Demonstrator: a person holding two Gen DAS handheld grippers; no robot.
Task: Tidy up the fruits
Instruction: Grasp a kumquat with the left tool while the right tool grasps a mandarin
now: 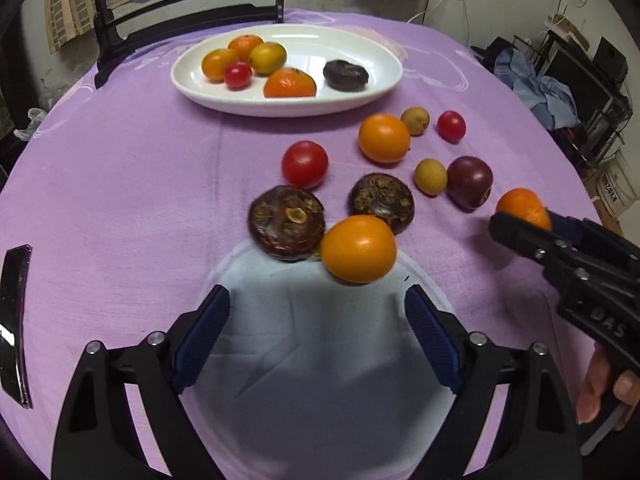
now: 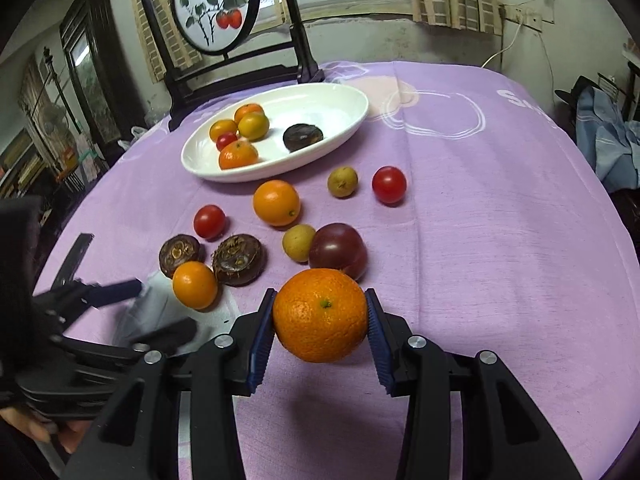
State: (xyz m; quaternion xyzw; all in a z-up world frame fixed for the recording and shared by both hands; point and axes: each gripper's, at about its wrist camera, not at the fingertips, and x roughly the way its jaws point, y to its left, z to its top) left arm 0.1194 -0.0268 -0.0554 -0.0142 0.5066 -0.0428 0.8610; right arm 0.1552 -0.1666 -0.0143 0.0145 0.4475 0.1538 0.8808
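A: Mandarin point(image 2: 321, 314) sits pinched between the right gripper point(image 2: 320, 326) pads, off the cloth point(image 2: 480, 240), likely bound for the plate point(image 2: 344, 128).
B: Left gripper point(image 1: 316, 320)?
A: Jaws wide, nothing held, lined up on the kumquat point(image 1: 359, 249).
B: Plate status?
A: Six fruits in; plenty loose on cloth.

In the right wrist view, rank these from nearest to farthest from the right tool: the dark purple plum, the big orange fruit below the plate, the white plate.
1. Dark purple plum: just beyond the right tool, behind the mandarin it grips.
2. Big orange fruit: mid-table, left of centre.
3. White plate: far side, upper left.
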